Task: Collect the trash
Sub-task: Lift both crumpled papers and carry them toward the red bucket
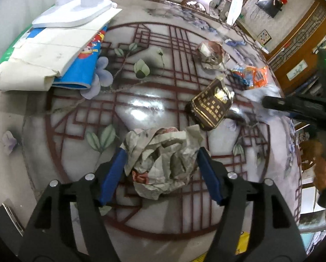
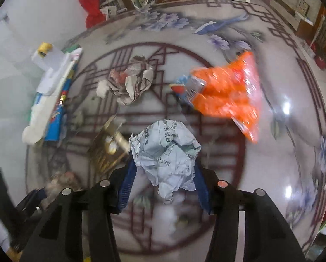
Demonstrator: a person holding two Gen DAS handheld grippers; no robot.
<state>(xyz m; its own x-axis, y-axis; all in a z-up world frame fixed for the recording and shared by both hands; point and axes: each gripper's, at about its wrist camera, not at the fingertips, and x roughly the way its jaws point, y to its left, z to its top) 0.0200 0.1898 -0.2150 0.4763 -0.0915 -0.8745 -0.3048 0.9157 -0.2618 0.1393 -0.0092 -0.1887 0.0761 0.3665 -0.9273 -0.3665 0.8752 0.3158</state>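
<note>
My left gripper (image 1: 161,163) held a crumpled grey-and-pink newspaper ball (image 1: 163,159) between its 2 blue pads (image 1: 113,174), low over the round flower-painted glossy table (image 1: 141,100). My right gripper (image 2: 164,174) was clamped on a crumpled pale-blue printed paper wad (image 2: 167,155), lifted above the tabletop. Beyond lay a dark brown gold-printed packet (image 1: 211,107), an orange plastic wrapper (image 2: 226,93) and another crumpled newspaper ball (image 2: 130,80). A stack of folded white and blue cardboard (image 1: 53,59) sat at the left edge.

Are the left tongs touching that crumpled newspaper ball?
Touching. In the left wrist view, both blue pads of the left tongs press against the sides of the crumpled newspaper ball.
</note>
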